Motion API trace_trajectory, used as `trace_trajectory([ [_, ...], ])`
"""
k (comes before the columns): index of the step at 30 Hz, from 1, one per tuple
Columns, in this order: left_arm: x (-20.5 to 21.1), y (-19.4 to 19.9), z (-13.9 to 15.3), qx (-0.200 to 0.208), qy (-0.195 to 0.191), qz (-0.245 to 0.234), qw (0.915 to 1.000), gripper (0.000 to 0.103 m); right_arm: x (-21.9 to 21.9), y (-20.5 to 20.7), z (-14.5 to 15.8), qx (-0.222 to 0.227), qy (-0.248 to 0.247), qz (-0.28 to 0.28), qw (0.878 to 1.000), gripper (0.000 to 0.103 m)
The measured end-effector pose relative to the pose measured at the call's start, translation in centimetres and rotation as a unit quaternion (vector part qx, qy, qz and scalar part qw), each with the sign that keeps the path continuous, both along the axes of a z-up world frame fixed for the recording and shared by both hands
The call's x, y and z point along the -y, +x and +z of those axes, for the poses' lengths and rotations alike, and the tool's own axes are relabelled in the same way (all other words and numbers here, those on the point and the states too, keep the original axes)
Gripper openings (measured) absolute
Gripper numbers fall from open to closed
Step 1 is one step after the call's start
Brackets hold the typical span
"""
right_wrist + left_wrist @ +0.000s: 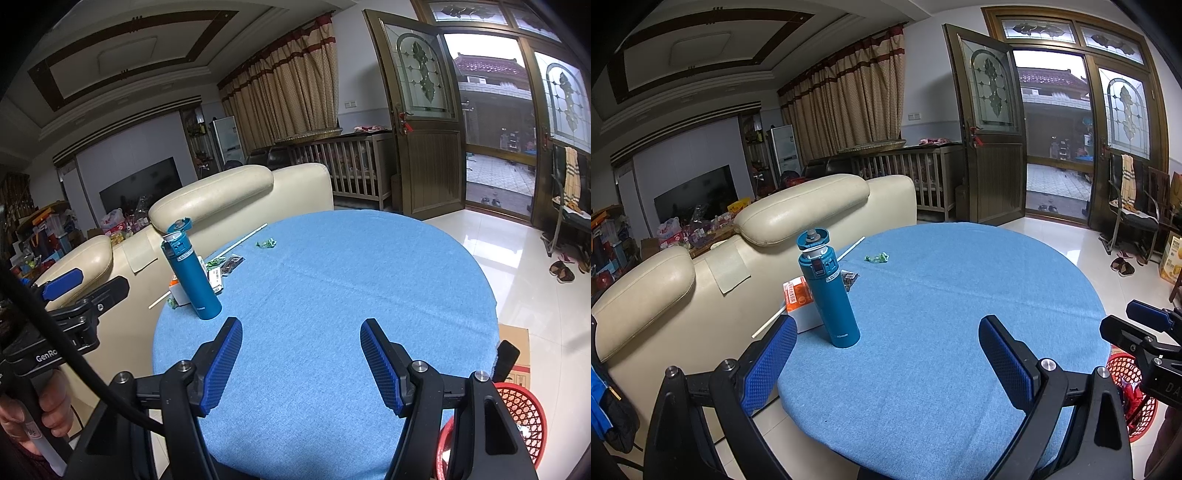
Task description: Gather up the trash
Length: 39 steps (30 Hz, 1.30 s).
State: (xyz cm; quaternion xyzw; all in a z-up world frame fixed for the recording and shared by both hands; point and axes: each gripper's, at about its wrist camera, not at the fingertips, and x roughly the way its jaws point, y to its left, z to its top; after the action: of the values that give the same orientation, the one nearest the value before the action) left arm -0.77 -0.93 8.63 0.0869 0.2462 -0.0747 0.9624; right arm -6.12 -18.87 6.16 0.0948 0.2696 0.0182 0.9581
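Wrappers (pixel 876 257) lying on tabletop (pixel 942 314) far ahead of both wide-open, empty fingers (pixel 886 369) (pixel 301 365); more scraps beside bottle (pixel 827 291). Red basket (pixel 524 410) low right, some rubbish inside.

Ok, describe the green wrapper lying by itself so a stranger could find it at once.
Start at the round table with the blue cloth. Go past the tall teal flask toward the far edge, near the white straw. The crumpled green wrapper lies alone on bare cloth, apart from the litter clustered behind the flask.
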Motion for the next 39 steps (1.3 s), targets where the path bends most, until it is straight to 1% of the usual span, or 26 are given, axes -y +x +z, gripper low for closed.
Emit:
trace_trajectory([
  [39, -0.23, 0.55, -0.71, -0.010, 0.000, -0.001, 0.9999, 0.099, -0.30, 0.29, -0.33, -0.005, 0.000, 0.000, 1.000, 0.070],
])
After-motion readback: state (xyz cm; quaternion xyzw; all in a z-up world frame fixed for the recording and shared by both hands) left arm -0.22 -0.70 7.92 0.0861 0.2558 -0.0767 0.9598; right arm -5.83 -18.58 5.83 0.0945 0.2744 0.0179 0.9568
